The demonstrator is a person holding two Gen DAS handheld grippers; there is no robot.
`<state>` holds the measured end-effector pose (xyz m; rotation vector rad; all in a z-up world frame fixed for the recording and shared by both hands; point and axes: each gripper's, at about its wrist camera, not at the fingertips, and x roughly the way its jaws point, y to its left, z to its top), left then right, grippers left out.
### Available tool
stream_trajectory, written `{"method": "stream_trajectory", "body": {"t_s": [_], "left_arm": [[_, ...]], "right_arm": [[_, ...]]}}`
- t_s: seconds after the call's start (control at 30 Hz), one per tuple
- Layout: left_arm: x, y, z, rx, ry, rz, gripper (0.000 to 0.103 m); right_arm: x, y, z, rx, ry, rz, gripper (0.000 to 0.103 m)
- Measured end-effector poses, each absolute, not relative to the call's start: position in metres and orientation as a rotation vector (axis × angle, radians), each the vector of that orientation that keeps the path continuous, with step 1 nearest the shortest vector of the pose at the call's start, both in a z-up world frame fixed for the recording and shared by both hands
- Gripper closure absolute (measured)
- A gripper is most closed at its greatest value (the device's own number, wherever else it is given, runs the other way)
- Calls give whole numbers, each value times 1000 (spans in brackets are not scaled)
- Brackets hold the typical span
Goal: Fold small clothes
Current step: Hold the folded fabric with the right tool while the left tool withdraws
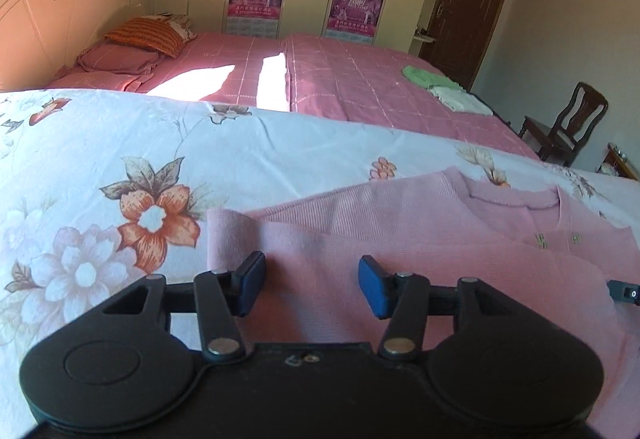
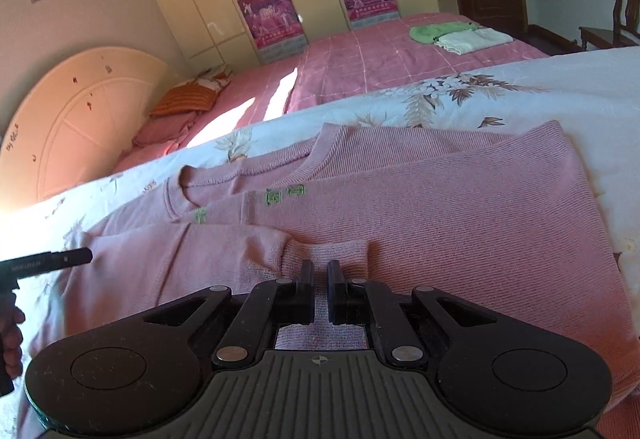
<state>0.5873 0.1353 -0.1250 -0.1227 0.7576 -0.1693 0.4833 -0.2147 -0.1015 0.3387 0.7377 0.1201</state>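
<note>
A pink knit sweater (image 1: 420,223) lies flat on a white floral sheet (image 1: 120,143), neck toward the far side. One sleeve is folded across its body, and that sleeve's cuff (image 1: 228,235) sticks out at the left. My left gripper (image 1: 312,287) hovers open just over that sleeve with nothing between its blue pads. In the right wrist view the sweater (image 2: 440,207) fills the middle. My right gripper (image 2: 320,279) is shut on the ribbed cuff (image 2: 332,251) of the other sleeve, drawn over the sweater's front. The left gripper's finger (image 2: 60,259) shows at the left edge.
Behind the floral sheet (image 2: 520,95) is a bed with a pink checked cover (image 1: 340,79). On it lie folded green and white clothes (image 1: 444,83) and pillows (image 1: 144,35) by the headboard. A wooden chair (image 1: 568,123) stands at the right. A hand (image 2: 10,335) shows at the left edge.
</note>
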Motion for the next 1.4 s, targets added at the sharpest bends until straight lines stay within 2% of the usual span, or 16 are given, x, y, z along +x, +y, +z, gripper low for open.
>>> {"method": "stream_trajectory", "body": {"t_s": [0.1,0.23,0.4,0.5,0.6,0.7,0.8,0.83,0.87,0.9,0.97,1.07,1.2,1.3,1.37,1.4], "left_arm": [[590,137,-121,-156,774,-140,55],[562,103,-97,-75,697,-181,46],[558,63,-116,8,715,-240,34],[557,91,-124,-46,717,-176,35],[562,135,-127,-140,730,-165,55],[569,138,-124,-141,742,-175,57],[562,126,-118,-116,754,-169,45],[555,119,-117,-73,743,-171,32],[550,114,-117,-26,734,-165,22],[544,110,-117,26,707,-152,18],[536,113,-115,68,659,-179,20],[545,125,-111,-25,668,-208,27],[564,129,-128,-3,760,-188,21],[557,135,-119,6,723,-151,21],[554,145,-115,-48,685,-140,21],[555,148,-116,-70,691,-126,22]], "right_arm": [[488,-217,-101,320,741,108,98],[480,-205,-81,301,661,139,97],[499,-146,-86,181,718,265,97],[499,-143,-99,134,738,253,97],[490,-174,-104,179,725,184,98],[488,-190,-109,218,733,187,98],[490,-184,-104,188,746,185,98],[488,-185,-103,188,750,187,98],[487,-187,-102,191,750,191,98],[481,-192,-101,201,749,192,98],[471,-198,-94,194,730,167,98],[464,-201,-86,184,683,143,97],[475,-202,-100,153,754,86,97],[470,-216,-99,220,747,78,97],[469,-221,-96,240,731,82,93],[471,-223,-97,256,734,81,66]]}}
